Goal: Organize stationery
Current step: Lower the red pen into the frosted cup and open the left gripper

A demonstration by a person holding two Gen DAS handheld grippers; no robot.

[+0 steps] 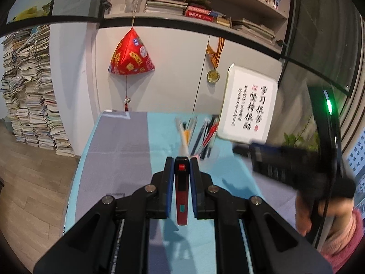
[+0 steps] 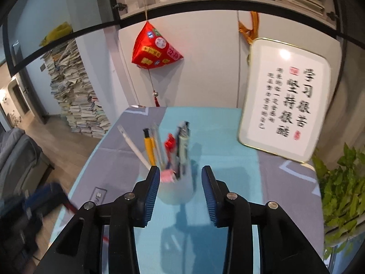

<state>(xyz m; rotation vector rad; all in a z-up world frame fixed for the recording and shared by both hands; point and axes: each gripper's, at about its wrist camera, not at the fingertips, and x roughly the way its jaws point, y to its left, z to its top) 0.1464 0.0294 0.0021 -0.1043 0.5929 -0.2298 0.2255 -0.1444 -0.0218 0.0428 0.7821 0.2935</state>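
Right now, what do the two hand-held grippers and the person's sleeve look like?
Both are matte black linkage frames with silver pivot screws and blue ribbed pads on black fingers: the left hand-held gripper and the right hand-held gripper. In the left view the right one carries a curved black ring with a green light. The sleeve is pink and fuzzy.

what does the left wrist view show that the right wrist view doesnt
Only the left wrist view: the left claw shut on a dark red utility knife, and a gold medal on the wall.
Only the right wrist view: the open, empty right claw and a grey sofa.
Both: the pen cup, red ornament and framed calligraphy.
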